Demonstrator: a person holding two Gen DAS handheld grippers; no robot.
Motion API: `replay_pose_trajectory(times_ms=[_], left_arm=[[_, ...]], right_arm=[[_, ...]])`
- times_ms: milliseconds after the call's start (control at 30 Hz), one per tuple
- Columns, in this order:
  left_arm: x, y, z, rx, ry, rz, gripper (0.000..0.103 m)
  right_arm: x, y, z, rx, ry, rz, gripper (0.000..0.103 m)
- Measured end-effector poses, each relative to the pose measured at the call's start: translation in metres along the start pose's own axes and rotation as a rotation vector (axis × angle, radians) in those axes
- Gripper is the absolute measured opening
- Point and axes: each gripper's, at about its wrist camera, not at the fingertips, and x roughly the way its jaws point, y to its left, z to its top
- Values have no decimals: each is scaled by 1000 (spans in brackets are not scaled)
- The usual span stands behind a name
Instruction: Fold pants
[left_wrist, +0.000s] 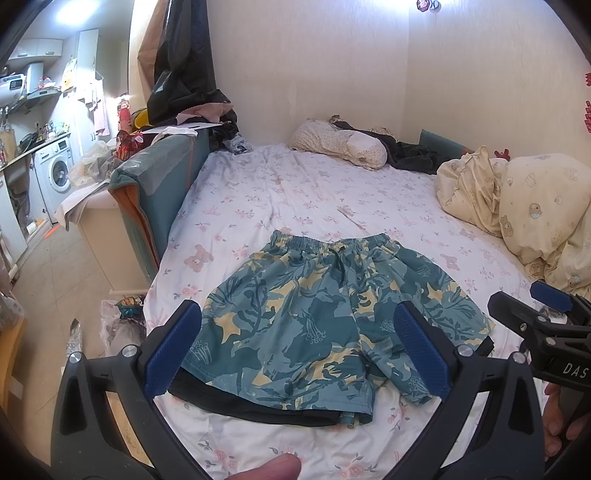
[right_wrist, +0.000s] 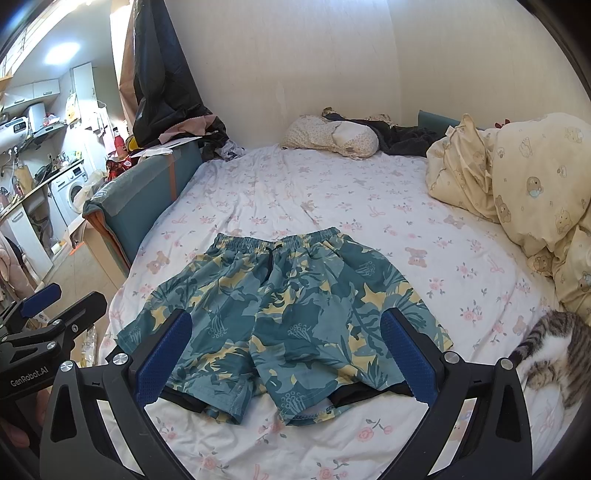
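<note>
Light: bright, even; a ceiling lamp glares at upper left.
Shadows: soft, faint on the bed.
Focus: sharp centre.
Edges: strong fisheye bending, black corners.

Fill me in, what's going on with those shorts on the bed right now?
A person holds a hand-held gripper in each hand above the bed. The left hand-held gripper and right hand-held gripper are both wide open, holding nothing. The teal floral shorts lie flat and unfolded on the sheet, waistband at the far end, legs toward the cameras. A tabby cat is at the bed's right edge. No fold has been made yet.
</note>
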Motion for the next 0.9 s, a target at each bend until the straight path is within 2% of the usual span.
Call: replay_pose_trajectory(times_ms=[900], left_arm=[[-1, 2, 0, -4, 2, -2, 102]], right_arm=[[2, 1, -1, -3, 0, 3, 103]])
